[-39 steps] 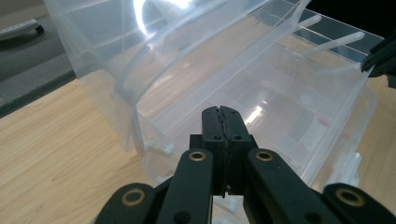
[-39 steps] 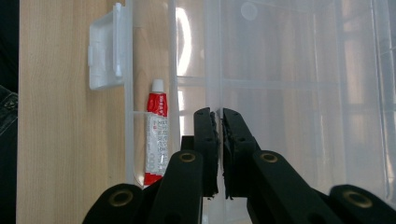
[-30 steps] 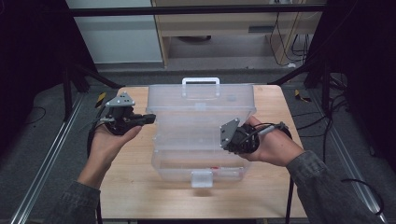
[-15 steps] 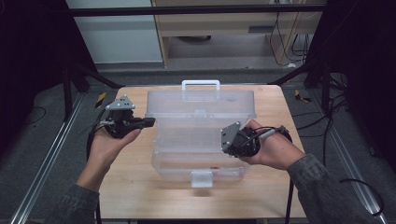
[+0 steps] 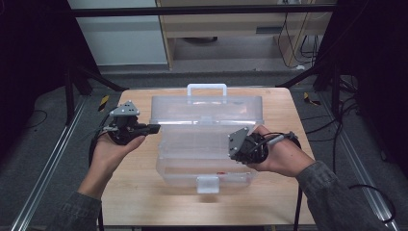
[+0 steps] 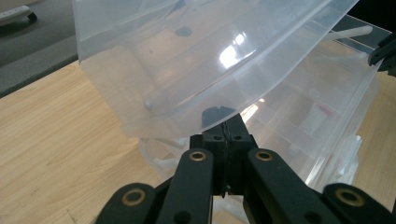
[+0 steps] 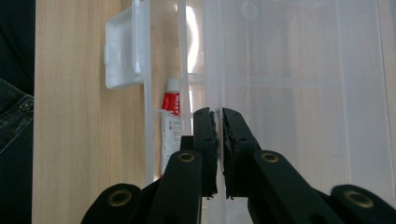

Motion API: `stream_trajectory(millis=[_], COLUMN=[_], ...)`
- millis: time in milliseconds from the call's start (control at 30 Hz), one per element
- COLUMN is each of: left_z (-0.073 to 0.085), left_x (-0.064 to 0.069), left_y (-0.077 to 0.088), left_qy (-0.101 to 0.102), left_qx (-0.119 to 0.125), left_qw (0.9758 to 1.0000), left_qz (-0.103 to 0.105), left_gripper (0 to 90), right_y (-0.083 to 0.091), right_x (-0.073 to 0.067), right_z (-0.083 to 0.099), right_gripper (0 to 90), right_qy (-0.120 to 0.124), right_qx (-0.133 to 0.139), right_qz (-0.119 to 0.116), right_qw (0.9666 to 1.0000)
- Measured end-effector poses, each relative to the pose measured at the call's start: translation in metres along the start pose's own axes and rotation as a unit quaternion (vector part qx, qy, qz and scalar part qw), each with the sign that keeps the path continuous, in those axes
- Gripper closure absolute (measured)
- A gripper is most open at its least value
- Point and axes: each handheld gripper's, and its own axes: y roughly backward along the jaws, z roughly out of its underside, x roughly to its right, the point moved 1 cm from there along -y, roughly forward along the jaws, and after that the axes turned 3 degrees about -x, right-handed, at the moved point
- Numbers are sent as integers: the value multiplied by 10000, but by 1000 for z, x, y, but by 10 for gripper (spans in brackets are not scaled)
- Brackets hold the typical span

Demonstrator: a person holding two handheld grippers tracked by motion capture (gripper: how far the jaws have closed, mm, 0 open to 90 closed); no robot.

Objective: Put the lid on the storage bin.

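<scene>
A clear plastic organiser box (image 5: 207, 159) sits on the wooden table (image 5: 139, 192), its lid (image 5: 207, 113) partly raised. Its white handle (image 5: 207, 89) is on the far side and a latch (image 5: 208, 184) at the near edge. My left gripper (image 5: 155, 128) is shut, and its tips (image 6: 226, 123) touch the underside of the lid's rim (image 6: 187, 112) at the box's left end. At the box's right side my right gripper (image 5: 233, 150) is shut on the lid's thin side edge (image 7: 219, 70), which runs between its pads (image 7: 218, 116). A red and white tube (image 7: 170, 126) lies in a front compartment.
The table's near edge is close to the person's sleeves (image 5: 332, 197). Bare wood lies left (image 6: 56, 140) and in front of the box. Dark floor, metal rails (image 5: 48, 168) and cables (image 5: 346, 115) surround the table. A shelf unit stands behind.
</scene>
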Motion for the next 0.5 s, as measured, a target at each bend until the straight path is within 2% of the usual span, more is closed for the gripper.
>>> stream_trajectory(millis=[100,233,500], left_z=[2,5,13], left_x=[1,2,8], left_y=[0,0,0], left_qy=[-13,-10,-48], left_qx=[2,-47,-142], left_qw=[10000,10000,9999], left_qz=[6,16,83], left_gripper=[900,900,900], right_y=[1,4,13], right_x=[-1,-5,-19], right_z=[1,4,16], right_gripper=[801,732,479], right_qy=[-67,-309,-777], right_qx=[92,313,399], right_qz=[33,113,335], right_qw=[9999,9990,9956])
